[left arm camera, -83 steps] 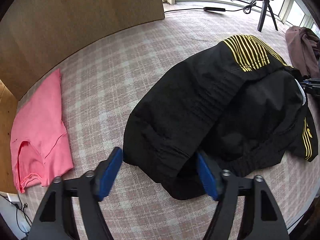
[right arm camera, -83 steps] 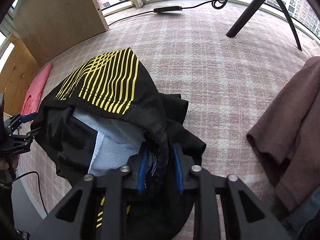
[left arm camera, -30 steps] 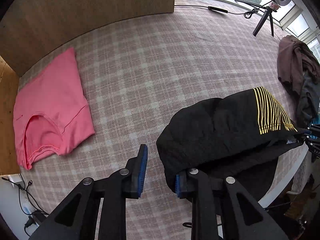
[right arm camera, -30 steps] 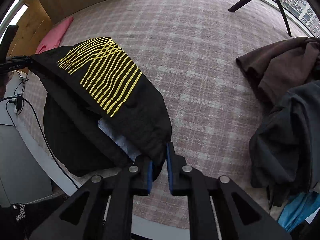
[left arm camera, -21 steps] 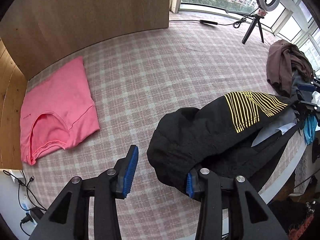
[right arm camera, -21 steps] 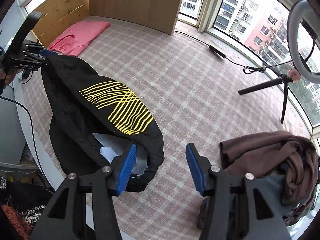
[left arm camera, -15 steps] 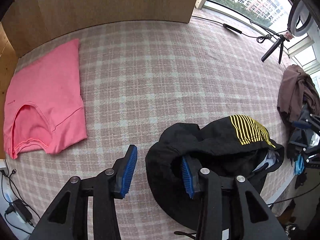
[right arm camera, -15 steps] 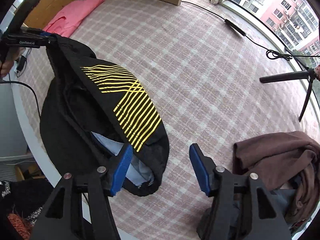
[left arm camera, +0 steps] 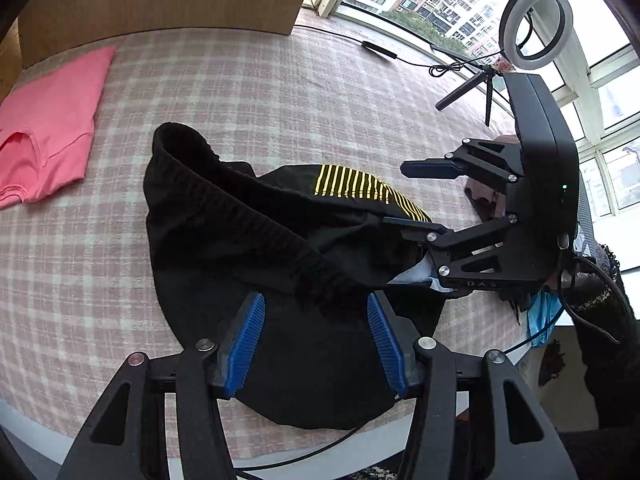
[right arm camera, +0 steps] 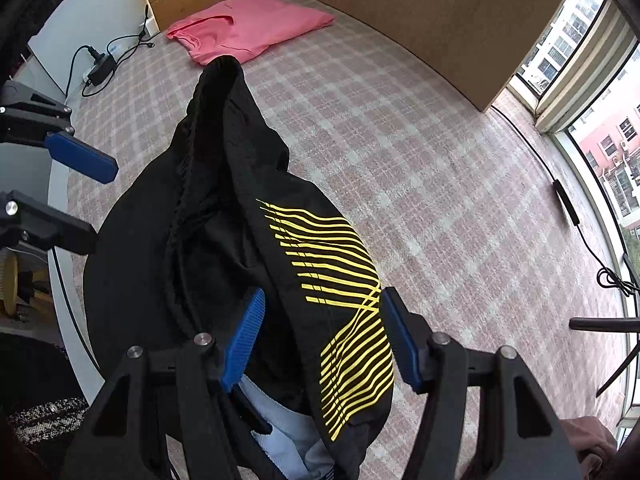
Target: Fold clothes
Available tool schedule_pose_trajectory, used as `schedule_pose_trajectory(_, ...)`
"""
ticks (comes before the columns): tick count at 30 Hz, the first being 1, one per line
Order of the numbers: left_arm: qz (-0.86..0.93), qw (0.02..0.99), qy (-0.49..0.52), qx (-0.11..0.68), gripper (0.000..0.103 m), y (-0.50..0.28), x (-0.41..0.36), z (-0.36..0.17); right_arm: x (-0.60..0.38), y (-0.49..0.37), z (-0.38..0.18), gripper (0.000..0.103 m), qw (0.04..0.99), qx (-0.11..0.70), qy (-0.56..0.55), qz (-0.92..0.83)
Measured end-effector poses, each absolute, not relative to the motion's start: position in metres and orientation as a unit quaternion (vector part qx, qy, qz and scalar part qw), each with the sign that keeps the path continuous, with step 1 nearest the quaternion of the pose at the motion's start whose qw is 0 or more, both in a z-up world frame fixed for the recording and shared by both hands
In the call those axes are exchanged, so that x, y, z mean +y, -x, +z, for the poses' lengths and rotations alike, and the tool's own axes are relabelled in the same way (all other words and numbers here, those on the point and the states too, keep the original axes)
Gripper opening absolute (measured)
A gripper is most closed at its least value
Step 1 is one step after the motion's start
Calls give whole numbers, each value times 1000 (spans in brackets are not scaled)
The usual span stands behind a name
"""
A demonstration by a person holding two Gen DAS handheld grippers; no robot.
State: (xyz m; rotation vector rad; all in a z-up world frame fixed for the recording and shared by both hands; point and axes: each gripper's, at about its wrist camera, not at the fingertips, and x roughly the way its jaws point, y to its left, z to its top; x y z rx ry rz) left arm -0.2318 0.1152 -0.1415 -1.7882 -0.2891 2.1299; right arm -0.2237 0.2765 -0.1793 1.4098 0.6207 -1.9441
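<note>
A black pair of shorts (left arm camera: pixel 248 236) with yellow stripes (right arm camera: pixel 344 280) and a pale lining lies crumpled at the near edge of the checked bed, its elastic waistband ridged up toward the pink shirt. My left gripper (left arm camera: pixel 316 332) is open just above the near part of the shorts, gripping nothing. My right gripper (right arm camera: pixel 320 336) is open over the striped leg; it also shows in the left wrist view (left arm camera: pixel 404 196), jaws apart beside the stripes. My left gripper shows at the left edge of the right wrist view (right arm camera: pixel 88 200), open.
A folded pink shirt (left arm camera: pixel 44 120) lies at the far left of the checked bed cover (left arm camera: pixel 280 92). A wooden headboard (right arm camera: pixel 420 12) stands behind. A ring light on a tripod (left arm camera: pixel 532 32) and a cable stand by the window. A heap of clothes (left arm camera: pixel 488 196) lies at the right.
Both grippers have let go of the shorts and opened. The shorts have dropped onto the bed's near edge. The right gripper has swung round close to the left one.
</note>
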Motion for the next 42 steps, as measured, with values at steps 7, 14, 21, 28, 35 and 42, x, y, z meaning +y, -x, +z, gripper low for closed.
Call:
schedule_pose_trajectory(7,736,123,657,-109,52,255,134,-182,271,226,-193,59,338,250,-543,-726)
schedule_pose_trajectory(14,735,143,651,-126,6,249,124,-192,280,246,-190,26,348,192,-568,-721)
schedule_pose_trajectory(21,755,158,626,-114,4,212,84,-165,303,265,-174,10,345,124,-574,-732)
schedule_pose_trajectory(28,767,141,617,-109,4,201,48,-151,291,272,-193,10,327,128,-589,-728)
schedule_pose_trajectory(35,764,151,618,-104,4,201,48,-160,270,274,-210,5,282,158,-582,-746)
schedule_pose_trajectory(42,785,163,588,-109,3,183,16,-129,332,277,-134,4,225,77,-525,-817)
